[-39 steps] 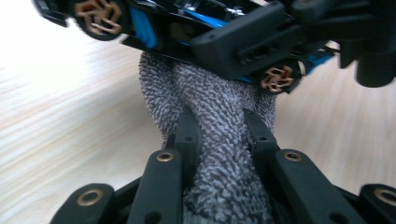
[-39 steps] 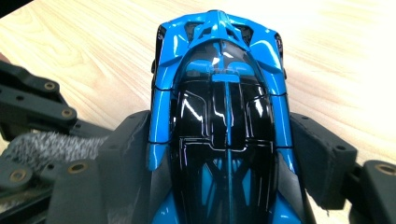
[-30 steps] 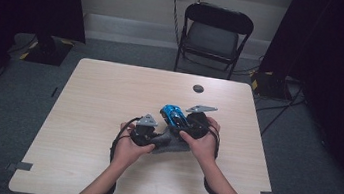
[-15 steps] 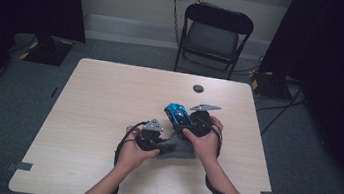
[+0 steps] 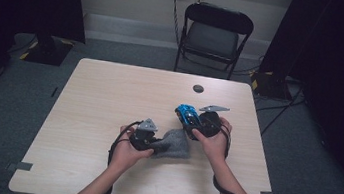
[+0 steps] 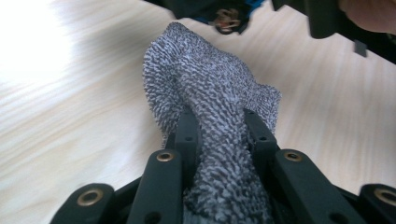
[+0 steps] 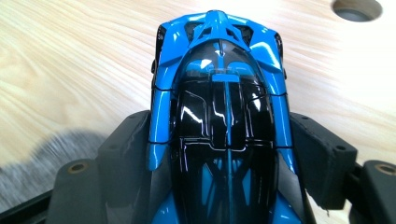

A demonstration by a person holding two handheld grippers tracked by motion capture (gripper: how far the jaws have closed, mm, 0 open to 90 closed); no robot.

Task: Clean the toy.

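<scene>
One grey cloth (image 6: 210,102) is pinched in the left gripper (image 5: 147,135), one blue car (image 7: 219,116), tail cut off, clamped in the right gripper (image 5: 201,123).

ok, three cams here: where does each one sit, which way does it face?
High view: above the person's side, looking forward and down at the table; forearms and both hands show.
Left gripper view: rides the left gripper, looking along jaws clamped on the grey knitted cloth.
Right gripper view: rides the right gripper, looking along jaws gripping the blue toy car.
Shared: cloth and car also show in the high view.
</scene>
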